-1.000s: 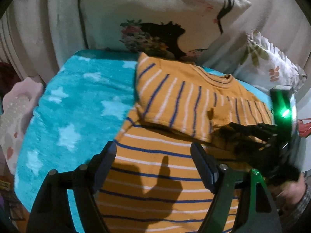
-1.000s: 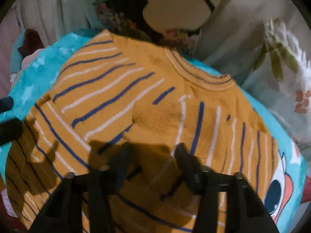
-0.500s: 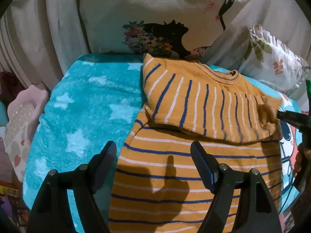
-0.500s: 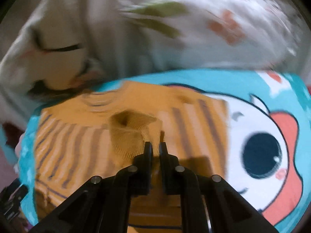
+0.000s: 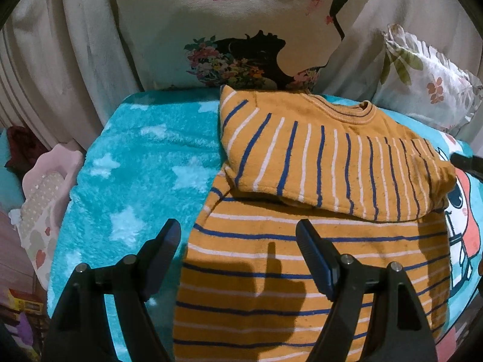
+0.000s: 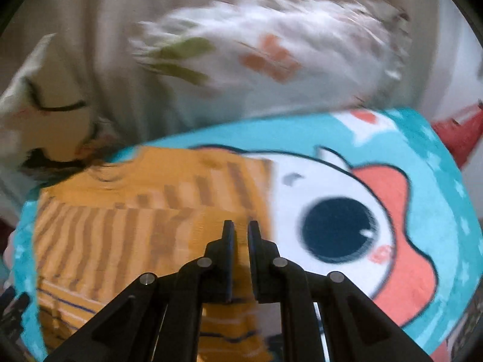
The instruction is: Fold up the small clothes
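Observation:
An orange sweater with blue and white stripes [image 5: 317, 241] lies on a teal star blanket [image 5: 145, 175]. Its left sleeve [image 5: 332, 163] is folded across the chest toward the right. My left gripper [image 5: 238, 241] is open and empty, hovering over the sweater's lower left part. My right gripper [image 6: 240, 232] has its jaws nearly closed with a narrow gap and nothing visibly between them, over the sweater's right edge [image 6: 151, 229]. The right wrist view is blurred. Its tip shows at the right edge of the left wrist view [image 5: 468, 163].
A large pillow with a woman's profile [image 5: 241, 30] and a floral pillow [image 5: 422, 84] stand behind the blanket. A pink cushion [image 5: 45, 199] lies at the left. A cartoon face [image 6: 347, 229] is printed on the blanket right of the sweater.
My right gripper shut, carried the sleeve cuff across to the sweater's right side, and now the cuff is no longer seen between its jaws. The left gripper stayed open and drew back slightly.

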Demonstrator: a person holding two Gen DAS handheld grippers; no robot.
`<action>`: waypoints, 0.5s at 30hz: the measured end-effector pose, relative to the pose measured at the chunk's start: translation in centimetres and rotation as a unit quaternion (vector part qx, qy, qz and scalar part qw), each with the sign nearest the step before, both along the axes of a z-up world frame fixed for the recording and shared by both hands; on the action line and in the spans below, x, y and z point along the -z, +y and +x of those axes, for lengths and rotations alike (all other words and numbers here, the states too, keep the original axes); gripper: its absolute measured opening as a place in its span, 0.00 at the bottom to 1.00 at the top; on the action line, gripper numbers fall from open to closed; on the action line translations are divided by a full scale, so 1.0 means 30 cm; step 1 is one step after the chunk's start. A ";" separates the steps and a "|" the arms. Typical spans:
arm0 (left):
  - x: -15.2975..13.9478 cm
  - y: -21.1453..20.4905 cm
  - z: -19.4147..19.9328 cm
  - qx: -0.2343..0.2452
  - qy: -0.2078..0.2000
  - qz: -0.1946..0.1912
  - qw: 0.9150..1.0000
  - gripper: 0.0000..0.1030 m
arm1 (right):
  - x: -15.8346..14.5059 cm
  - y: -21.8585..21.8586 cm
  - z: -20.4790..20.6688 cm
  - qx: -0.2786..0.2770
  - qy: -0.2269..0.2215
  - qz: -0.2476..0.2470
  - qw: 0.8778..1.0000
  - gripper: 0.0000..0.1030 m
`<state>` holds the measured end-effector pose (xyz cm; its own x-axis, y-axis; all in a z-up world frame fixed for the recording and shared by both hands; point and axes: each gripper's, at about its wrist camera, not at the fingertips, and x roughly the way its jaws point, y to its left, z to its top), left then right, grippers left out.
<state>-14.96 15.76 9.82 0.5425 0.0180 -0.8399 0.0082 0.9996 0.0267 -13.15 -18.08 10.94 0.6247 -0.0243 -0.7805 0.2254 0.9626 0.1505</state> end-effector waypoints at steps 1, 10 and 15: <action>0.002 0.000 0.000 0.000 0.001 0.001 1.000 0.75 | 0.006 0.036 0.024 -0.021 0.004 0.014 1.000 0.10; 0.034 0.030 0.018 -0.007 0.018 0.003 1.000 0.75 | 0.232 0.006 0.087 0.006 0.082 0.098 0.992 0.10; 0.056 0.051 0.032 -0.006 0.029 -0.001 1.000 0.75 | 0.200 -0.033 0.043 0.023 0.075 0.109 0.991 0.10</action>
<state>-14.01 17.28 8.14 0.4930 0.0225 -0.8697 -0.0026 0.9997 0.0244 -11.85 -19.06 4.93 0.5030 0.1292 -0.8546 0.3045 0.8989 0.3151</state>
